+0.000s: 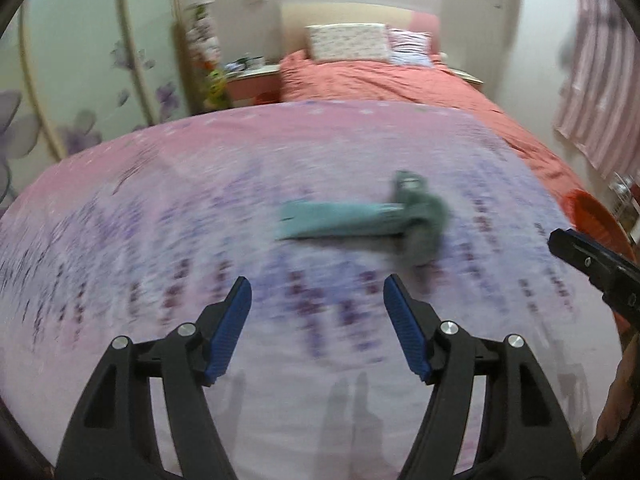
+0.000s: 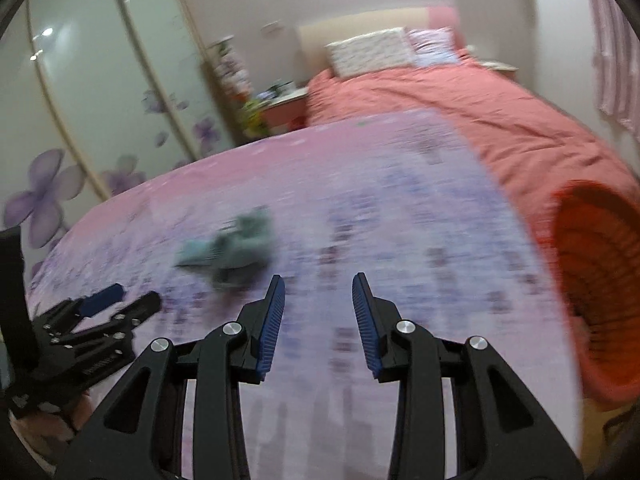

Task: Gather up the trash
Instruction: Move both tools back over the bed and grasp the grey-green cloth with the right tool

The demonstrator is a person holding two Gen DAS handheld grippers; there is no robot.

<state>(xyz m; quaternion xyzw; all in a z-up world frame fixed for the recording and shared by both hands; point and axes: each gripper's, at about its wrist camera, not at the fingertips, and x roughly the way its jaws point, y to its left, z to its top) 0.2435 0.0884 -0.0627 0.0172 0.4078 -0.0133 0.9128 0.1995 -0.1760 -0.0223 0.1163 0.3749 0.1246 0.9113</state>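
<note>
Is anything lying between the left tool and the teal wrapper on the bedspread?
Nothing visible. The left tool is open, and only bare patterned bedspread lies between it and the teal wrapper. The orange basket sits off to the right.

Both wrist cameras look low across the lilac bedspread (image 1: 200, 208) toward the headboard (image 2: 360, 26); the right view sits further right, nearer the orange basket (image 2: 600, 280).
</note>
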